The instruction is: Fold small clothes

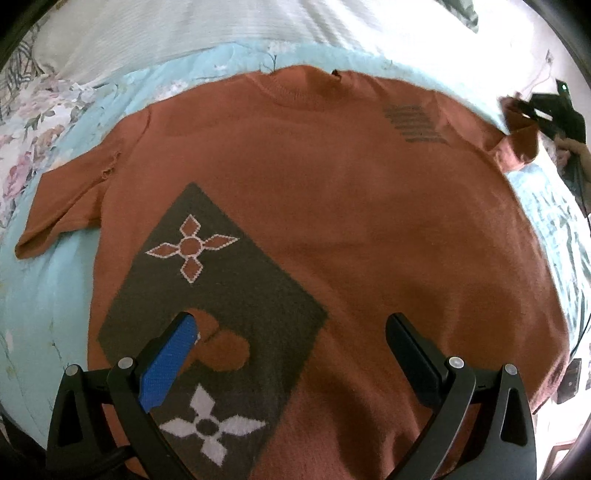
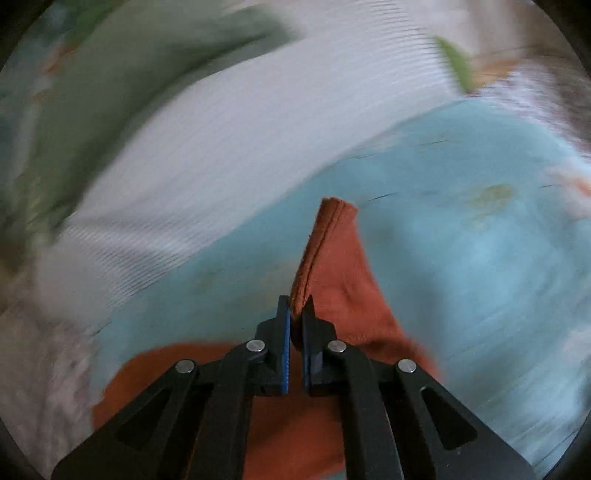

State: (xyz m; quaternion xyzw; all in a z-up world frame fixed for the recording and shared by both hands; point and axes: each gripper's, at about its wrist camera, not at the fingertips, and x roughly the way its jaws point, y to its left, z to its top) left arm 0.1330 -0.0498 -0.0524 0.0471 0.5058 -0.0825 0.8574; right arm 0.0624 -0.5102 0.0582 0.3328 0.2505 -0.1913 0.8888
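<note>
A rust-orange knit t-shirt (image 1: 332, 206) lies flat on a light blue sheet (image 1: 48, 295), collar at the far side. It has a dark grey panel (image 1: 221, 295) with flower shapes and a grey striped patch (image 1: 413, 123). My left gripper (image 1: 291, 328) is open and empty, hovering over the shirt's lower part. My right gripper (image 2: 295, 310) is shut on the shirt's right sleeve (image 2: 332, 258) and holds its hem lifted off the sheet. In the left wrist view that gripper (image 1: 546, 110) shows at the far right by the raised sleeve (image 1: 517, 147).
A white ribbed blanket (image 1: 221, 33) lies beyond the collar. Floral bedding (image 1: 33, 122) is at the far left. Cables (image 1: 583, 206) hang at the right edge. The right wrist view is motion-blurred, with white cloth (image 2: 221, 166) and green fabric (image 2: 110, 74) behind.
</note>
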